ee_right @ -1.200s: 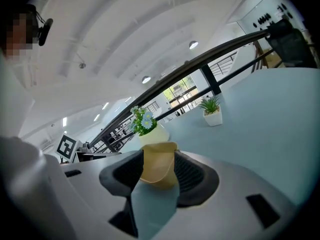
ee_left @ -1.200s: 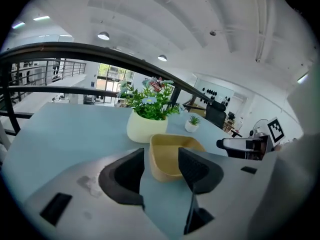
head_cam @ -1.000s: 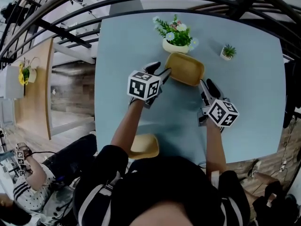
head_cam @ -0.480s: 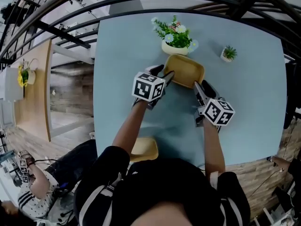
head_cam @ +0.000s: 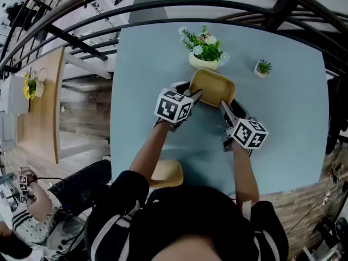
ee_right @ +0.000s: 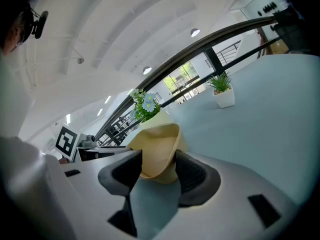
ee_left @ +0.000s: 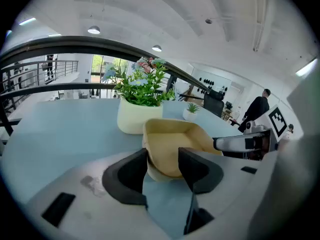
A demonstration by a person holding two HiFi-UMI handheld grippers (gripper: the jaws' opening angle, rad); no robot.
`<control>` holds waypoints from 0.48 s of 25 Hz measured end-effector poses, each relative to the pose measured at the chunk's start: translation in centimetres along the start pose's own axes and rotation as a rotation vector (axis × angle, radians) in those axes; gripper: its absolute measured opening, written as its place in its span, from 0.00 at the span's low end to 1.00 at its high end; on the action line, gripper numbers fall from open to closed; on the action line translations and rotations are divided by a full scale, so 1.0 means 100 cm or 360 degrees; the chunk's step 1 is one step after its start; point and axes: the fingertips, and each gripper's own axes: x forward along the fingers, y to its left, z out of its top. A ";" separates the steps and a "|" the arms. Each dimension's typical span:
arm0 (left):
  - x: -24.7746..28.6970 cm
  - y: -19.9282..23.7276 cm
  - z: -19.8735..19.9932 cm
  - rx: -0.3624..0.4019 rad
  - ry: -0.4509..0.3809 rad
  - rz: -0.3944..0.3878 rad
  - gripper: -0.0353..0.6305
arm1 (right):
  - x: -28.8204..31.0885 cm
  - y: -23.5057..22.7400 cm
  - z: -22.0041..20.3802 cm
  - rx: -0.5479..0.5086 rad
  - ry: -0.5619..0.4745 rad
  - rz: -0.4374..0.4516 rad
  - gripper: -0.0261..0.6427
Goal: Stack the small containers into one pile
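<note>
A tan, shallow container [head_cam: 212, 87] sits on the blue table [head_cam: 141, 64], just in front of a flower pot. My left gripper [head_cam: 190, 93] is shut on the container's near-left corner [ee_left: 170, 146], which fills the gap between the dark fingers [ee_left: 131, 174]. My right gripper [head_cam: 224, 106] is shut on its near-right rim [ee_right: 157, 151]; the container's wall stands between both pads. A second tan container [head_cam: 166, 173] lies at the table's near edge, close to the person's body, away from both grippers.
The cream pot of flowers [head_cam: 204, 58] stands right behind the held container, almost touching it [ee_left: 139, 116]. A small potted plant [head_cam: 262, 68] is at the far right. The table's edge runs along the left, with a railing beyond.
The right gripper has moved in from beside the container's right corner and now grips its near rim. The left gripper has stayed on its corner.
</note>
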 end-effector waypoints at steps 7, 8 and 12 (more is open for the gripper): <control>-0.028 -0.007 0.006 0.0032 -0.0048 0.0042 0.34 | -0.009 0.021 0.002 -0.0022 -0.0016 0.0053 0.36; -0.032 -0.008 0.006 0.0038 -0.0054 0.0048 0.34 | -0.011 0.025 0.003 -0.0029 -0.0020 0.0060 0.36; -0.053 -0.012 0.010 0.0064 -0.0090 0.0071 0.34 | -0.020 0.041 0.005 -0.0056 -0.0044 0.0090 0.36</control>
